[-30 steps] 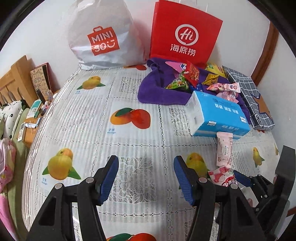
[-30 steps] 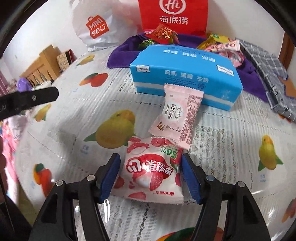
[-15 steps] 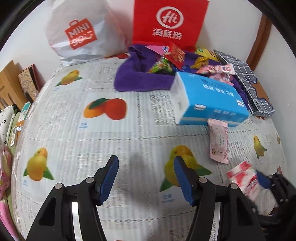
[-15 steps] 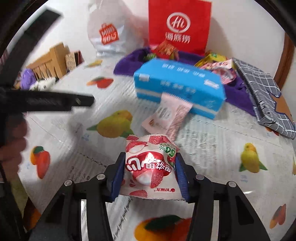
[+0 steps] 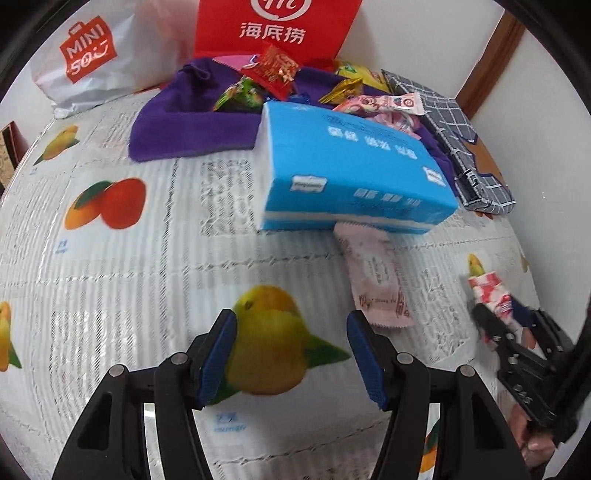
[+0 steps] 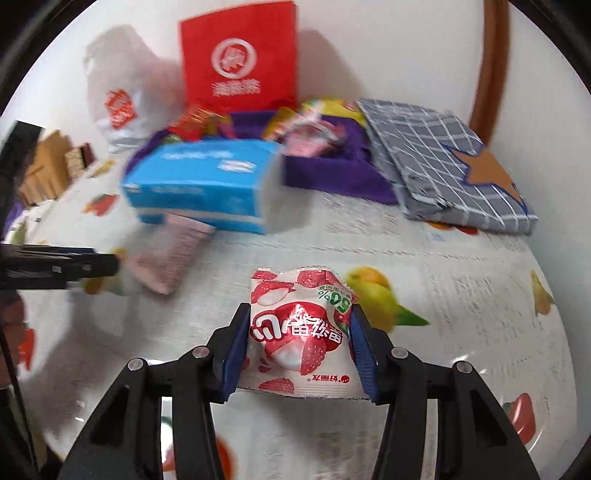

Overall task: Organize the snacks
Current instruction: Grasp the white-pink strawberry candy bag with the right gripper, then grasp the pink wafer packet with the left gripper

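Lychee packet gripped on the right, left jaws bare over the tablecloth (image 5: pixel 122 280).

Far off stand a white MINISO bag (image 5: pixel 92 55), a red Hi bag (image 5: pixel 273 26) and a blue tissue box (image 5: pixel 351 173). The right gripper (image 6: pixel 299 341), tilted down, has clamped the packet (image 6: pixel 299 328), marked 50%, between its pads. The left gripper (image 5: pixel 291 354) gapes, holding nothing, angled down.

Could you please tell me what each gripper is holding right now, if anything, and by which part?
The right gripper holds the red-and-white lychee snack packet, pads pressed on its two side edges. The left gripper is open and holds nothing.
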Demonstrator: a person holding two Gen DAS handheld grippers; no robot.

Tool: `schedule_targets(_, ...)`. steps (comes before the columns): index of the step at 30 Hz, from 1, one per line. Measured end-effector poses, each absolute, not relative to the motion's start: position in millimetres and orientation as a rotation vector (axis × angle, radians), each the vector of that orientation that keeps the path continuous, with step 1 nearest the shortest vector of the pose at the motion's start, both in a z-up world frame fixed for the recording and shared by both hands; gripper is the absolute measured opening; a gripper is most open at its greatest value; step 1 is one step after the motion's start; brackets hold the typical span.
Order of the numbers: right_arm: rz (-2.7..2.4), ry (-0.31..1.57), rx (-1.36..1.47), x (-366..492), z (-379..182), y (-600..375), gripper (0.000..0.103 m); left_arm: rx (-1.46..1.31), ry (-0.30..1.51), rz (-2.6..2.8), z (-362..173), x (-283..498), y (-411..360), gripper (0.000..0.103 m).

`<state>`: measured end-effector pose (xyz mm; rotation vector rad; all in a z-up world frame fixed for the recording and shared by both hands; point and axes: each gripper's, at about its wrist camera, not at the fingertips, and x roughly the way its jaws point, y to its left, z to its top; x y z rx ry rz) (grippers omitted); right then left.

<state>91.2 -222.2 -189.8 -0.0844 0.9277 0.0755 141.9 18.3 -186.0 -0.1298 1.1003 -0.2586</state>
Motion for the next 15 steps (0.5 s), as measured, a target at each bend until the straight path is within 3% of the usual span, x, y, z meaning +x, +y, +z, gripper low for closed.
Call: schedule_targets(15, 0.080, 0.938, -0.040, 109, -204, -247, 0.052, -0.129, 1.125, -0.328, -179, 165, -20, 0.060)
